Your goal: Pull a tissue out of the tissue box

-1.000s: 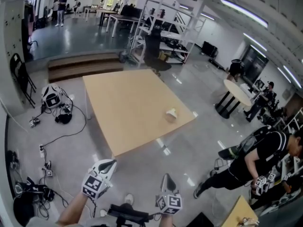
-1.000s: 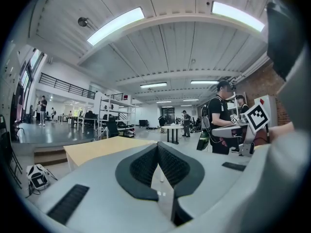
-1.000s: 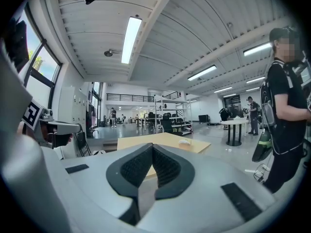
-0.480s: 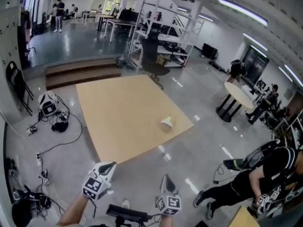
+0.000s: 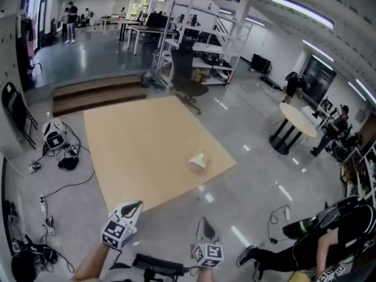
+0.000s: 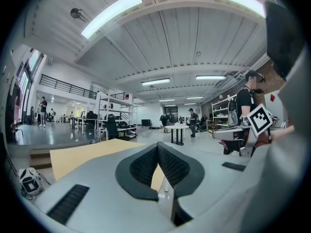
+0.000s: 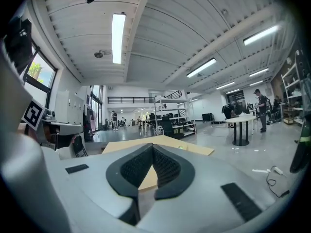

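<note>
The tissue box (image 5: 198, 161), small and pale with a tissue sticking up, sits near the right-hand corner of a tan table (image 5: 141, 151) well ahead of me. My left gripper (image 5: 137, 205) and right gripper (image 5: 203, 221) are held side by side at the bottom of the head view, over the grey floor and short of the table's near edge. In the left gripper view the left gripper (image 6: 157, 145) is shut with nothing in it, the table (image 6: 80, 152) beyond it. The right gripper (image 7: 152, 146) is likewise shut and bare, the table (image 7: 192, 150) behind it.
Cables and gear (image 5: 56, 143) litter the floor left of the table. Low wooden steps (image 5: 94, 93), an office chair (image 5: 188, 78) and metal shelving (image 5: 200, 34) stand behind it. A round white table (image 5: 294, 117) is at the right, and a bent-over person (image 5: 329, 239) at the lower right.
The table and tissue box have slid left and closer in the head view as I move toward them. The person at the right has drifted toward the lower right corner. Both grippers stay shut.
</note>
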A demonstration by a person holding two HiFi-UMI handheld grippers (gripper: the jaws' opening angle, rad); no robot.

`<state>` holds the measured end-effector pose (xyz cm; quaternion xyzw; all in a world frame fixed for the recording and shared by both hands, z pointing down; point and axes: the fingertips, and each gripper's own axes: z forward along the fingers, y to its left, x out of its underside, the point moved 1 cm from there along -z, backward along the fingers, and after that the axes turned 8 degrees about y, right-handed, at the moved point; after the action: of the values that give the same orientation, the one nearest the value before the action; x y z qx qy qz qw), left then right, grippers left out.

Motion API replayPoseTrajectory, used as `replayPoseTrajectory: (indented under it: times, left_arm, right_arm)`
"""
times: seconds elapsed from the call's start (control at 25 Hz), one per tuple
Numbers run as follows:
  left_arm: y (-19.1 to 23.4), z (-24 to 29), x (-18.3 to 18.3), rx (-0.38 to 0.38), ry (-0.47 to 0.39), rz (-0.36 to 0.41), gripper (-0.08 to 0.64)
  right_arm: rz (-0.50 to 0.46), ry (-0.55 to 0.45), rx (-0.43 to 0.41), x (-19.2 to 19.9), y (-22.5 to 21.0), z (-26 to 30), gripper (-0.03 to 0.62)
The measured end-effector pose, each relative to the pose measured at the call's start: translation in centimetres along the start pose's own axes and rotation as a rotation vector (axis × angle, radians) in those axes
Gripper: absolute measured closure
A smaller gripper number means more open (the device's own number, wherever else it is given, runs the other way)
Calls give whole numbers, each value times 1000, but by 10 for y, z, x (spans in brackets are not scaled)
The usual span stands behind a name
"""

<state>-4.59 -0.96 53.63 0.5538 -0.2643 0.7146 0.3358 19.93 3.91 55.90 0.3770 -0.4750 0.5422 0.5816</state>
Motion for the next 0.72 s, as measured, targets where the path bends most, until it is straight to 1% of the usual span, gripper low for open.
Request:
replayPoseTrajectory:
  times: [0.16, 0.32, 0.4, 0.56, 0.72]
  left_arm:
    - [0, 21, -2, -4, 6, -1, 554]
    - [0, 39, -12, -3, 9, 2, 554]
    - [1, 50, -13, 7, 11, 12, 554]
    - [4, 69, -21, 23, 13, 6, 554]
    - [14, 99, -25, 41, 14, 10, 554]
  right_arm:
    - [-7, 2, -22, -5, -9, 16, 588]
    - [-4, -1, -29, -9, -17, 30, 588]
    - [-1, 3, -32, -10, -20, 38, 588]
    - [8, 9, -26, -15, -27, 52, 588]
    - [28, 7, -16, -20, -41, 75, 588]
